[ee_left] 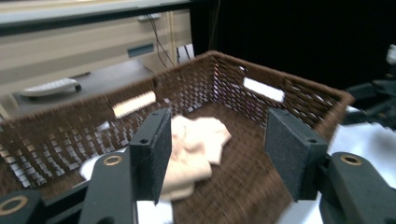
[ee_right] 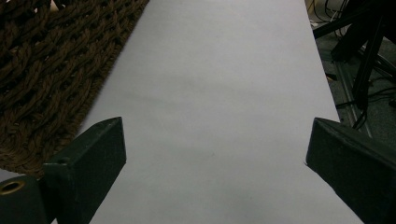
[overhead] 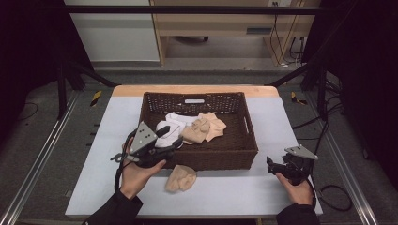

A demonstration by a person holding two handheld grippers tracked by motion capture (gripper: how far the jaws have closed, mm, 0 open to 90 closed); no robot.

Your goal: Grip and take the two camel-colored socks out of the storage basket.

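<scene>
Risk, left side: the left gripper (overhead: 165,139) hangs over the near-left corner of the woven basket (overhead: 244,150) with its jaws spread and empty. If it descends carelessly, a jaw may strike the wicker rim or catch the weave; it may also take up both the white cloth (overhead: 171,123) and the beige cloth (overhead: 204,127), which lie touching on the basket floor.

Risk, loose item: a second beige bundle (overhead: 181,178) lies on the worktop (overhead: 225,197) just in front of the basket's near wall, near the left hand (overhead: 137,174), whose forearm could brush it.

Pose, left: the hand reaches forward, gripper angled into the basket.

Pose, right: the right gripper (overhead: 277,167) sits low over bare worktop beside the basket's right wall, jaws wide apart, holding nothing, pointing leftward.
</scene>
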